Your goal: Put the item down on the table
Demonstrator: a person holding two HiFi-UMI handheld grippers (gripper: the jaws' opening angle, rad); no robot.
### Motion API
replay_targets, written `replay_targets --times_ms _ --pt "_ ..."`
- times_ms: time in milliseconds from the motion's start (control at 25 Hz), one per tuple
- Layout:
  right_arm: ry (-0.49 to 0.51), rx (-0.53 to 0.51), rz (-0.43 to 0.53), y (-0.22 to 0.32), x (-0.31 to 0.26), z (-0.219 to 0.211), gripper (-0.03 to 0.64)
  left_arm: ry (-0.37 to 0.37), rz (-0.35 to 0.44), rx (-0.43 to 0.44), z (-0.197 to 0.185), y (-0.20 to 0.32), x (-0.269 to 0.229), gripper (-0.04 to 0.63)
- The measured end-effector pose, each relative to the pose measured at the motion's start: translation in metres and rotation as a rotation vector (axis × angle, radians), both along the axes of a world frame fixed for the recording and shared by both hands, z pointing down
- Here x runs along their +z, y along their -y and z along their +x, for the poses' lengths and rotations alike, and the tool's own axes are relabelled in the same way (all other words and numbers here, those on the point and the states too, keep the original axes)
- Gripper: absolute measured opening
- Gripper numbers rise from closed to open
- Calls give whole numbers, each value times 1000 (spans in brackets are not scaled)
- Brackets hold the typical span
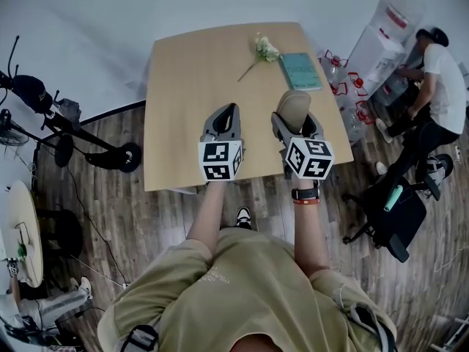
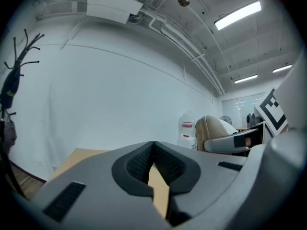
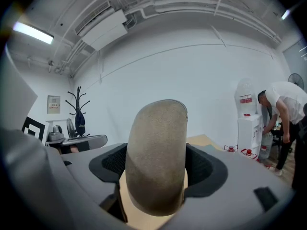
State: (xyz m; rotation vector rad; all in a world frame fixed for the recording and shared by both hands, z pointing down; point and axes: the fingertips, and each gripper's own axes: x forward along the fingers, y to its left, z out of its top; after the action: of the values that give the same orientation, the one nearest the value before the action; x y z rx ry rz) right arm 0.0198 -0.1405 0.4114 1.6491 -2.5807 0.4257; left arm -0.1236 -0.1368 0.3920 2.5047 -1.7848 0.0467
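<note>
Gripped the tan item (image 3: 156, 152) across its middle in the right tongs (image 1: 296, 117) over the near right part of the bench (image 1: 190, 86), left tongs (image 1: 226, 117) pressed together and empty, and judged it light, soft, suede-like, unlikely to slip or break, best held mid-body.

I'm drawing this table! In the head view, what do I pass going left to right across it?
Grey left gripper → white flower on a green stem → flat teal book. The right gripper, shut on a tan rounded pad, overlaps the book, so it's left out.
</note>
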Motion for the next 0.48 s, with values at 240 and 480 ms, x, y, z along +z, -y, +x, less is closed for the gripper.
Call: replay_targets --times_ms 240,480 --pt "5 -4 -42 34 17 -26 374 -17 -14 41 -16 37 15 23" --pt "3 14 -73 55 28 -46 374 -17 -39 83 -29 60 26 23"
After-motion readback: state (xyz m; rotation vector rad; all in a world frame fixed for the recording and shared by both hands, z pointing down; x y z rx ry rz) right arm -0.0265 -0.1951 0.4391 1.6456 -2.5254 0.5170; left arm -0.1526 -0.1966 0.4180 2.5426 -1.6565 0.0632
